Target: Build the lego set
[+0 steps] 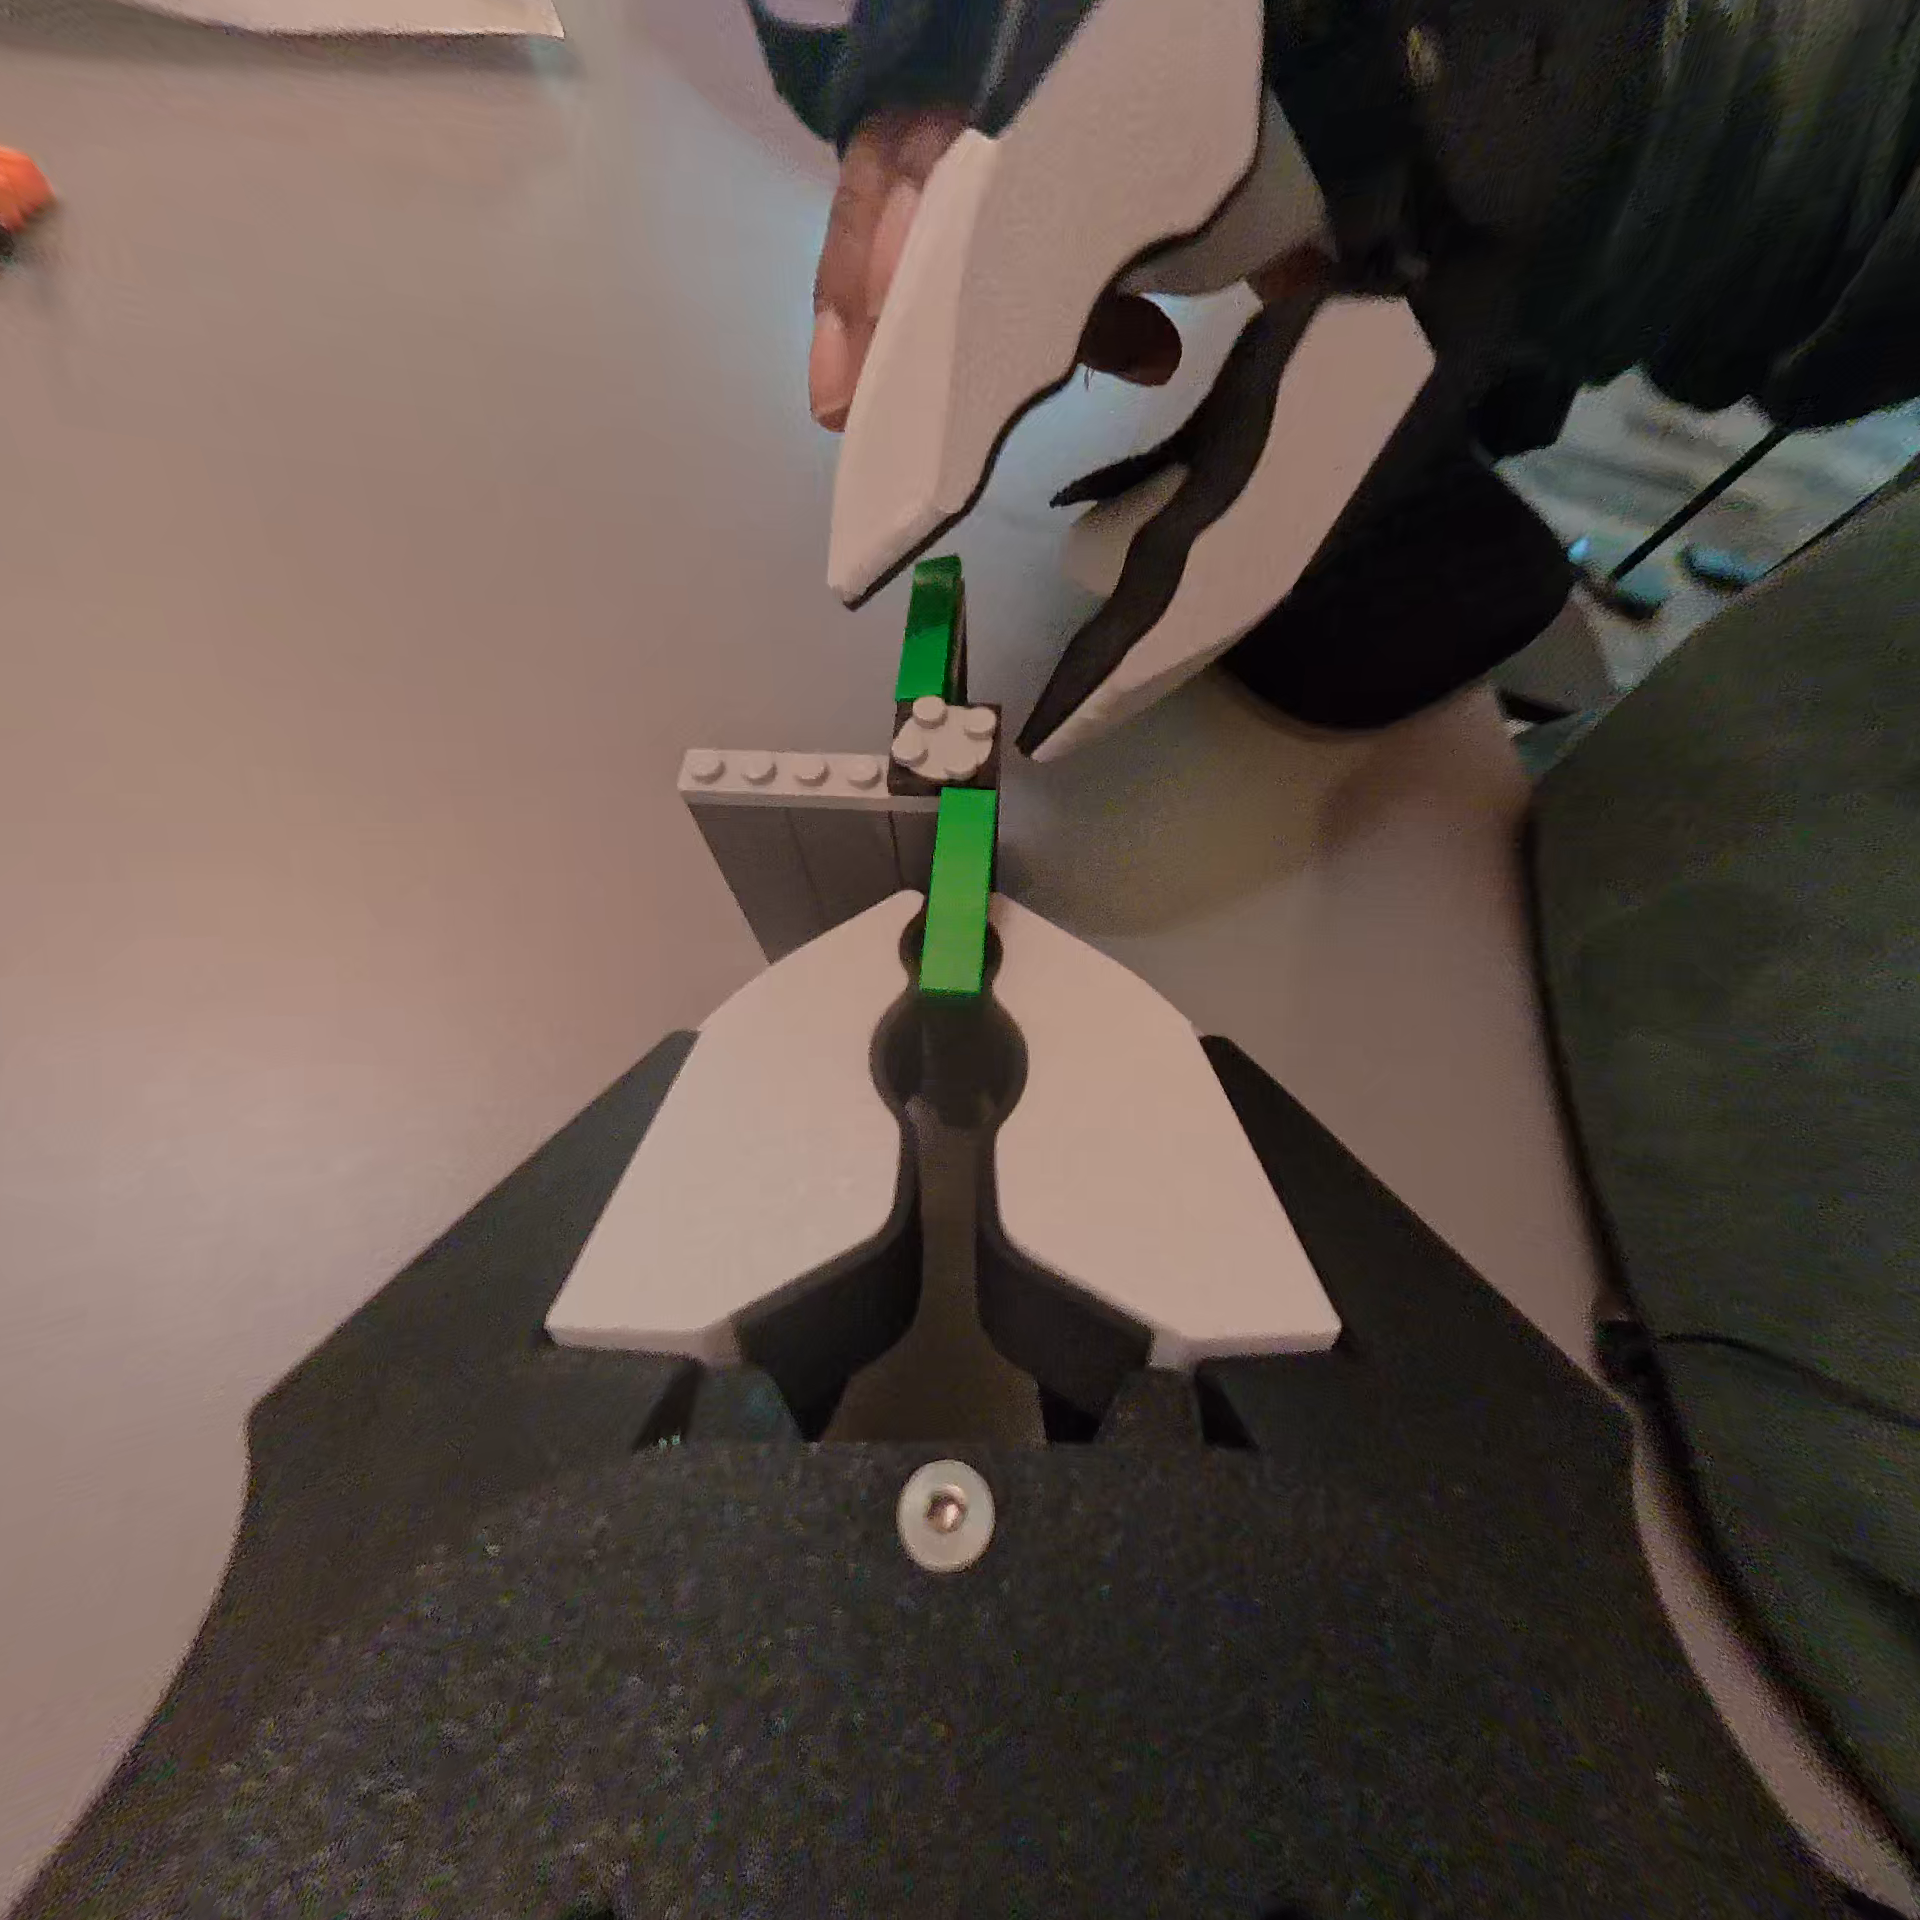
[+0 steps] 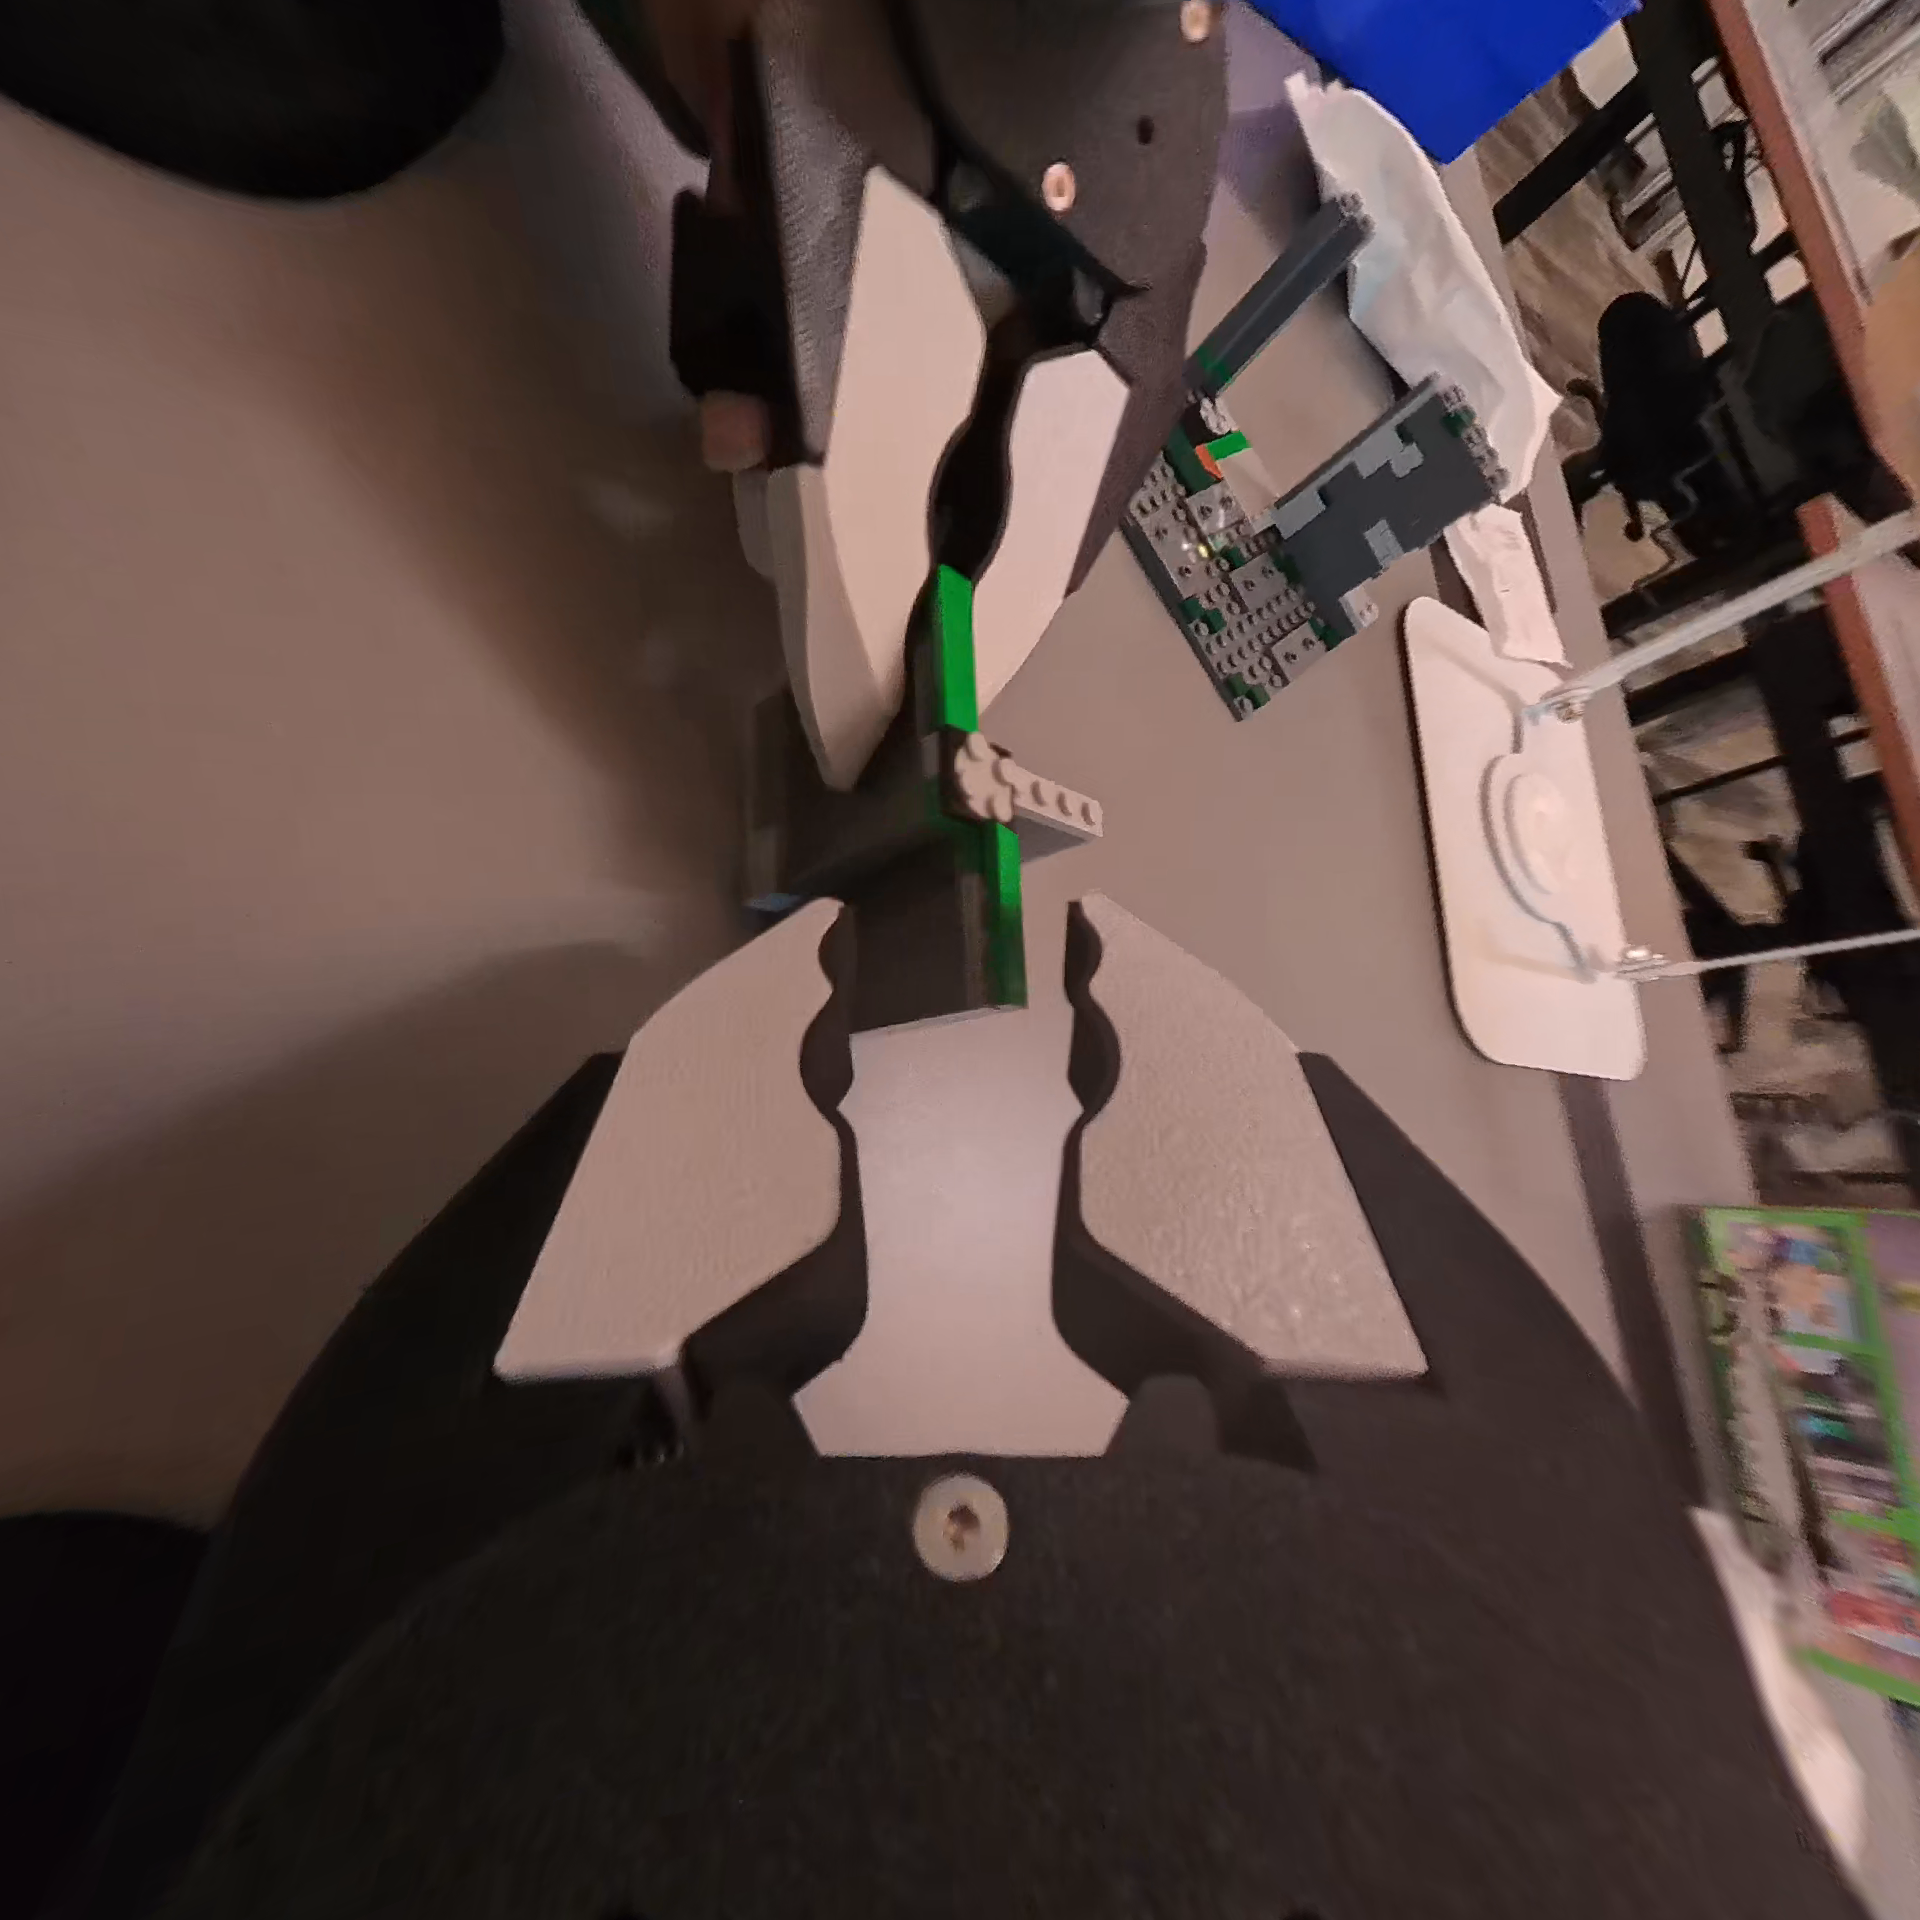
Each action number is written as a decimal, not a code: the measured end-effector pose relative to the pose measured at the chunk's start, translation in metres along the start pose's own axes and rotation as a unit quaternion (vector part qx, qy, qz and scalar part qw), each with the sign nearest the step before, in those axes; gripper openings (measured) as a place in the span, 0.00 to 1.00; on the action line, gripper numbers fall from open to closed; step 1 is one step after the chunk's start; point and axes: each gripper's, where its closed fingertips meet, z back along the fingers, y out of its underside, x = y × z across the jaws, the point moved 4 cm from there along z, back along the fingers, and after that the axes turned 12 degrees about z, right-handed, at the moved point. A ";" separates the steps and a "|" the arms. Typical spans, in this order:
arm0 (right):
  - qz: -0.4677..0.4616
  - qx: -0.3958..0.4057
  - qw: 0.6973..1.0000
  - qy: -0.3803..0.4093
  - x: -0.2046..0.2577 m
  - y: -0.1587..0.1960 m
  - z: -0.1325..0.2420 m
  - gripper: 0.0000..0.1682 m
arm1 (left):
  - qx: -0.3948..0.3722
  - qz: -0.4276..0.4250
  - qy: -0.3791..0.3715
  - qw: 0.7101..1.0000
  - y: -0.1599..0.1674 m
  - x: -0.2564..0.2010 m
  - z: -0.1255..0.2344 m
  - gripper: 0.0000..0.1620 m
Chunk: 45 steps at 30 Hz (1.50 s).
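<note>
My left gripper point(image 1: 956, 935) is shut on a small lego assembly held above the table. The assembly has a long green strip point(image 1: 961, 894), a dark block, a round grey studded plate point(image 1: 945, 743) on top and a grey studded plate point(image 1: 790, 774) sticking out to the left. My right gripper point(image 2: 956, 914) is open, with its fingers on either side of the assembly's far end point(image 2: 1003, 894); the right finger stands clear of the green edge. The right gripper also shows in the left wrist view point(image 1: 935, 675), and the left gripper in the right wrist view point(image 2: 935, 717).
A partly built grey and green lego model point(image 2: 1299, 551) stands on the table beyond. Near it lie a white plastic bag point(image 2: 1423, 281), a white flat stand base point(image 2: 1527, 831) and a colourful printed booklet point(image 2: 1808, 1455). An orange piece point(image 1: 21, 192) lies far left. Across from one pair of fingers to the other is roughly 4 cm.
</note>
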 end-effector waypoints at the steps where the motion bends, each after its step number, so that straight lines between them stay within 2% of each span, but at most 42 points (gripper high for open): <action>1: 0.017 0.017 1.000 0.002 0.000 0.000 0.000 0.25 | -0.001 0.025 0.011 1.000 -0.001 -0.001 0.000 0.03; 8: 0.089 0.123 0.988 -0.022 0.010 0.003 -0.014 0.49 | -0.008 0.171 0.068 0.983 -0.007 0.002 0.001 0.03; 13: 0.114 0.157 0.980 -0.037 0.013 0.011 -0.024 0.55 | -0.005 0.228 0.102 0.968 -0.007 0.004 0.001 0.03; 18: 0.119 0.161 0.979 -0.038 0.010 0.011 -0.024 0.54 | 0.006 0.240 0.102 0.965 -0.008 0.004 0.001 0.03; 21: 0.121 0.146 0.982 -0.013 0.010 0.009 -0.022 0.48 | 0.005 0.247 0.101 0.964 -0.008 0.002 0.000 0.03; 32: 0.134 0.128 0.983 0.011 0.013 0.009 -0.018 0.46 | 0.004 0.251 0.108 0.962 -0.008 0.002 -0.001 0.03; 45: 0.121 0.118 0.985 -0.024 0.014 0.008 -0.016 0.46 | 0.005 0.222 0.104 0.970 -0.007 -0.002 -0.002 0.03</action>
